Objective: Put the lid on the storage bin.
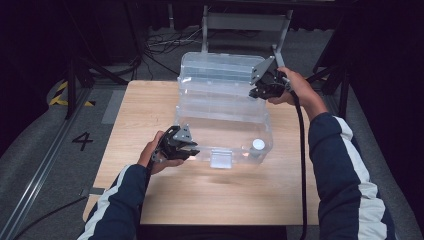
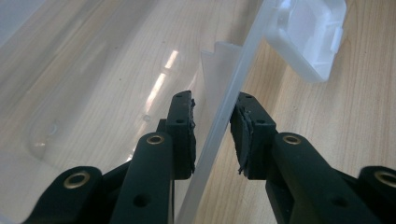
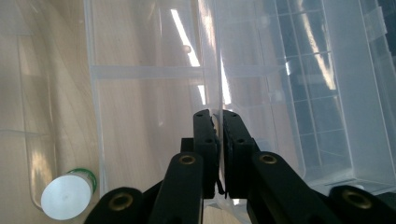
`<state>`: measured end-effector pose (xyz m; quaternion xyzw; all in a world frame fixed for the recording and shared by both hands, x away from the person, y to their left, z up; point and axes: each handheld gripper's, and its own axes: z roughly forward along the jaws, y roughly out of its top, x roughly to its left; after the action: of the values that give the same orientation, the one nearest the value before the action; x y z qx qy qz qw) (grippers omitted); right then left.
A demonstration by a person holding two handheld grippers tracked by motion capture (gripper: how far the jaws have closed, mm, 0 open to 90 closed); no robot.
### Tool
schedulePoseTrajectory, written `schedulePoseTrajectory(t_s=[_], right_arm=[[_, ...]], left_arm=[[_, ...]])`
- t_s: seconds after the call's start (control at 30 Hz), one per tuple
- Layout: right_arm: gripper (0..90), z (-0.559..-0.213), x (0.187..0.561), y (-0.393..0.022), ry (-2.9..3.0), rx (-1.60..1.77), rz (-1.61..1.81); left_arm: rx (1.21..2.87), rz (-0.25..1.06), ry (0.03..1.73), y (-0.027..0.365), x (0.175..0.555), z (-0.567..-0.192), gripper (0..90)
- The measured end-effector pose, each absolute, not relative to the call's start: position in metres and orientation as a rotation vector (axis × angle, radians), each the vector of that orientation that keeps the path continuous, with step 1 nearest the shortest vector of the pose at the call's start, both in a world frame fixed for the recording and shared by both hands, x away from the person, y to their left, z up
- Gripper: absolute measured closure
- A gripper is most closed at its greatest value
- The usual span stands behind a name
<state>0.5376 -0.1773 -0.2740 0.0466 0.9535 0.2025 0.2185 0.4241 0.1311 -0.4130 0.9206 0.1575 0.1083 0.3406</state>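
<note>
Two grippers work on one clear plastic storage box (image 1: 225, 120) that sits open on the wooden table (image 1: 150, 105). The left gripper (image 2: 212, 126) has its jaws partly open astride the front wall of the box; the pads stand just beside the wall, not pressing it. The right gripper (image 3: 219, 123) is closed tight on a thin transparent edge, probably the box's inner tray. If the right hand pulls hard, the unclamped box could slide or tip. A small white-capped bottle (image 3: 66, 197) lies inside, below and left of the right gripper.
</note>
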Motion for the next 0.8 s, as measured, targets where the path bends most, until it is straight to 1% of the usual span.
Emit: schedulePoseTrajectory(t_s=[0.8], right_arm=[[86.3,-0.277,0.508,-0.179,2.615,0.08,0.601]], left_arm=[[2.391,0.307,0.406,0.13,0.424,-0.413,67.3]])
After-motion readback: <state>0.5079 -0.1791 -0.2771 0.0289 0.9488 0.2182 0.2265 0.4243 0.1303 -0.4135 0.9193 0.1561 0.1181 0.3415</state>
